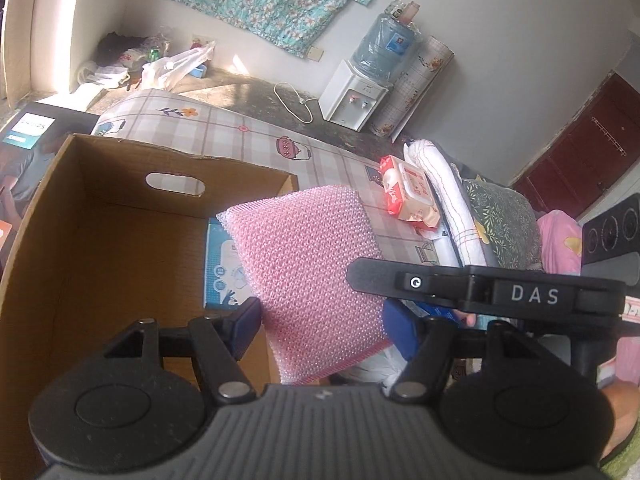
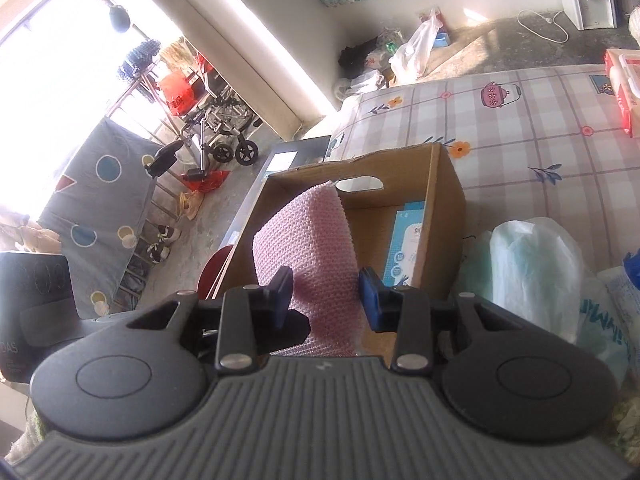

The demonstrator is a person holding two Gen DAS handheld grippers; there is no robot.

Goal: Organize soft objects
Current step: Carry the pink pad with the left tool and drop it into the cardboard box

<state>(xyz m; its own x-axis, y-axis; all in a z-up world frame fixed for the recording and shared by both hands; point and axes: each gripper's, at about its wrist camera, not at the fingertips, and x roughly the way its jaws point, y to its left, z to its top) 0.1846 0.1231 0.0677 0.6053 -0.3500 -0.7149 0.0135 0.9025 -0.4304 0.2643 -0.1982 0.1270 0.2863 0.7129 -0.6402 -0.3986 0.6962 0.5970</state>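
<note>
Pink bubble-textured cushion (image 1: 312,264), plain brown cardboard box (image 1: 100,248), grey checked teapot-print mattress (image 2: 540,128)

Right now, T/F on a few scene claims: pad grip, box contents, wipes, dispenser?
1. Both grippers, left gripper and right gripper, clamp the pink bubble-wrap pad. True.
2. The cardboard box is empty. False: a blue-and-white packet lies inside.
3. The red wipes pack sits inside the box. False: it lies on the checked sheet, outside it.
4. A water dispenser stands on the floor by the wall. True.
</note>
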